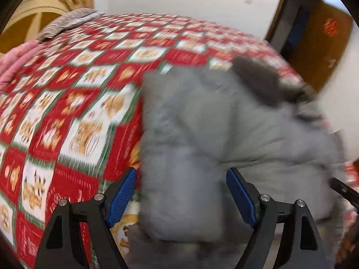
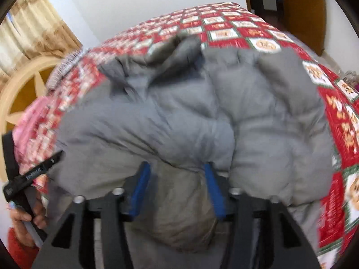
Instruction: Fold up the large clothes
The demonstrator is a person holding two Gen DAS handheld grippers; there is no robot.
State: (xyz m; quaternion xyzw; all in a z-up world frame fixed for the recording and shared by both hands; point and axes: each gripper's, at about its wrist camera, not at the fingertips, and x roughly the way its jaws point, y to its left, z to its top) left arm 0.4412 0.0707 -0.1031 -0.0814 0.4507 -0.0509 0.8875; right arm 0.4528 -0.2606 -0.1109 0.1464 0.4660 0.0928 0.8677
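A large grey padded jacket (image 2: 179, 112) lies bunched on the bed near its front edge; it also fills the right half of the left wrist view as the grey jacket (image 1: 224, 123). My left gripper (image 1: 182, 192) is open wide, and a thick folded part of the jacket sits between its blue pads (image 1: 125, 192) without a clear pinch. My right gripper (image 2: 177, 190) is open over the jacket's lower fold, which bulges between its blue pads (image 2: 213, 192). The picture is blurred. The left gripper's black finger (image 2: 33, 174) shows at the left, held by a hand (image 2: 22, 215).
The bed is covered by a red, white and green checked sheet (image 1: 78, 100). A pink blanket (image 1: 13, 67) and a striped pillow (image 1: 65, 22) lie at its far end by a cream headboard (image 2: 20, 89). A brown door (image 2: 300, 11) stands behind the bed.
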